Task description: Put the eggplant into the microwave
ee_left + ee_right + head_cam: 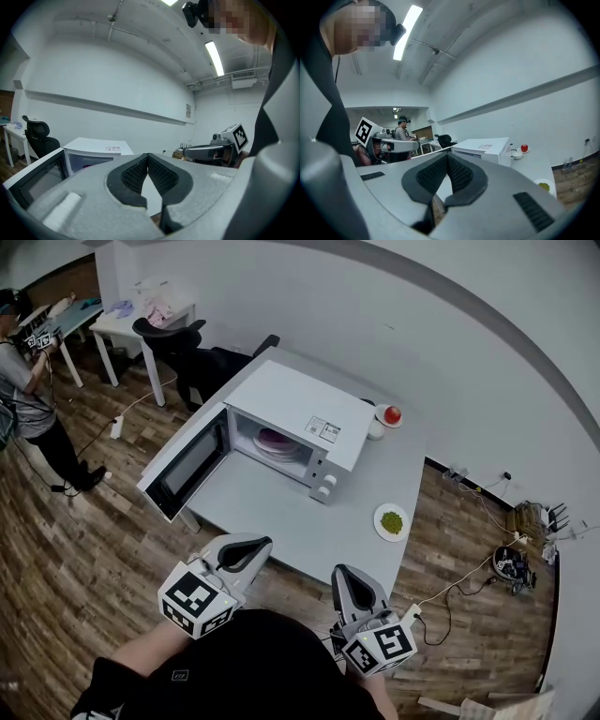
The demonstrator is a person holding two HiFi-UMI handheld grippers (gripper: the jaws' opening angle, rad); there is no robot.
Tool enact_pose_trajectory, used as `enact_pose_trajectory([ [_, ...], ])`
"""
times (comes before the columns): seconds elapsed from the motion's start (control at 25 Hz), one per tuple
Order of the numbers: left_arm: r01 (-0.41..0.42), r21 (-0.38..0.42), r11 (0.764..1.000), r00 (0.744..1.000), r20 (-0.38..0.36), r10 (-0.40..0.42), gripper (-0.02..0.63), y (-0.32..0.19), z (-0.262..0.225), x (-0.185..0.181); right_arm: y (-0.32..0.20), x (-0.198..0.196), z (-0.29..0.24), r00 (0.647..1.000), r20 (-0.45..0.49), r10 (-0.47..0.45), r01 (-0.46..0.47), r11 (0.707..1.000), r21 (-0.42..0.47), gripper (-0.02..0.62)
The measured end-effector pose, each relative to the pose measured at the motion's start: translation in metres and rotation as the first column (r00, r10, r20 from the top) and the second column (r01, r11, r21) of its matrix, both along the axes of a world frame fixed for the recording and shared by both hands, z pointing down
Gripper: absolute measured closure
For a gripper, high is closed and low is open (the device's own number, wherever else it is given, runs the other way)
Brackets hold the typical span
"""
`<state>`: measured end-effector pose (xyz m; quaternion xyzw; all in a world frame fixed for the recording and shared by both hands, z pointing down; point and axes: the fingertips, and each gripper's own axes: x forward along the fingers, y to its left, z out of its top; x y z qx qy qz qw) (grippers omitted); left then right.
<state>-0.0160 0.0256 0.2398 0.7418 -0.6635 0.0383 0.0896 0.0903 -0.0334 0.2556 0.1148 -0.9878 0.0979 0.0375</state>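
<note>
- While my left gripper [261, 546] and right gripper [343, 574] are both closed on nothing, they hang at the table's [281, 512] near edge.
- I see no eggplant outside. A purplish shape [277, 442], possibly it, lies inside the open microwave [300, 404], straight ahead and nearer my left gripper.

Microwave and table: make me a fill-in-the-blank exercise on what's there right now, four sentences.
1. The microwave stands on the table with its door swung ____.
2. The plate near the table's right edge holds something ____ in colour.
3. The small dish beyond the microwave carries a round ____ thing.
4. The left tongs and the right tongs are both ____, with nothing between them.

Missing words: open; green; red; shut.
</note>
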Motion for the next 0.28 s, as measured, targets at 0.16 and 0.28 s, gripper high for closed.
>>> enact_pose_trajectory([
  [0.16,-0.004,0.000,1.000,1.000,0.000,0.004,0.598,-0.0006,0.0010,-0.0019,-0.0021,-0.0022,0.0010,1.000,0.002,0.005,-0.005,1.000,0.002,0.583],
  [0.28,-0.009,-0.002,1.000,1.000,0.001,0.009,0.598,0.0004,0.0015,-0.0029,-0.0013,-0.0036,0.0022,1.000,0.001,0.007,-0.007,1.000,-0.001,0.583],
])
